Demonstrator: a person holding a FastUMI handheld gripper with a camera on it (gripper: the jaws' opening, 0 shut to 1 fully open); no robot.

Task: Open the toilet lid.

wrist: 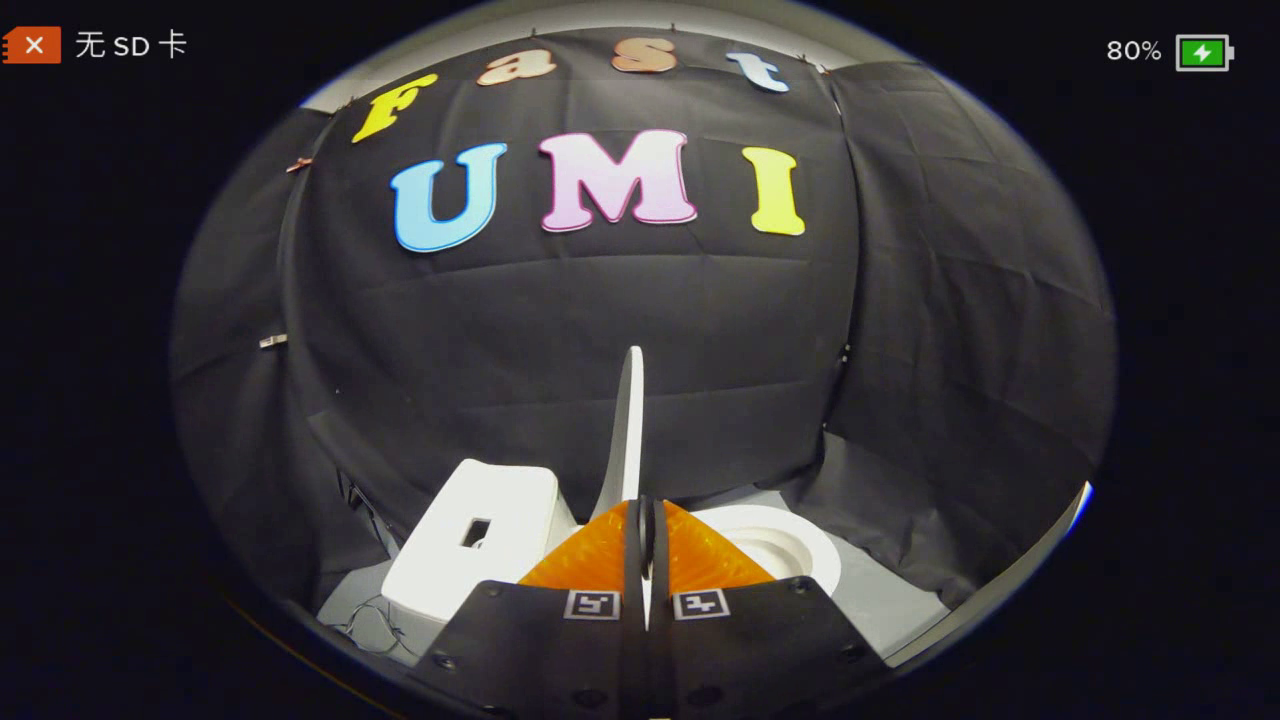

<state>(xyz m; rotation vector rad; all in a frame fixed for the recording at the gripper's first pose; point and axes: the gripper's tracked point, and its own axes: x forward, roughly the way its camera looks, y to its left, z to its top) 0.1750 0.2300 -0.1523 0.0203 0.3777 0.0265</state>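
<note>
Nearest us, the gripper has both fingers clamped on the white toilet lid, seen edge-on and upright. Beside it we see the white bowl, the tank, then black cloth wall.

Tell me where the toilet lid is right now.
In the gripper view, the toilet lid stands upright, edge-on, pinched between the fingers of the gripper, with the tank to its left and the open bowl to its right.
</note>
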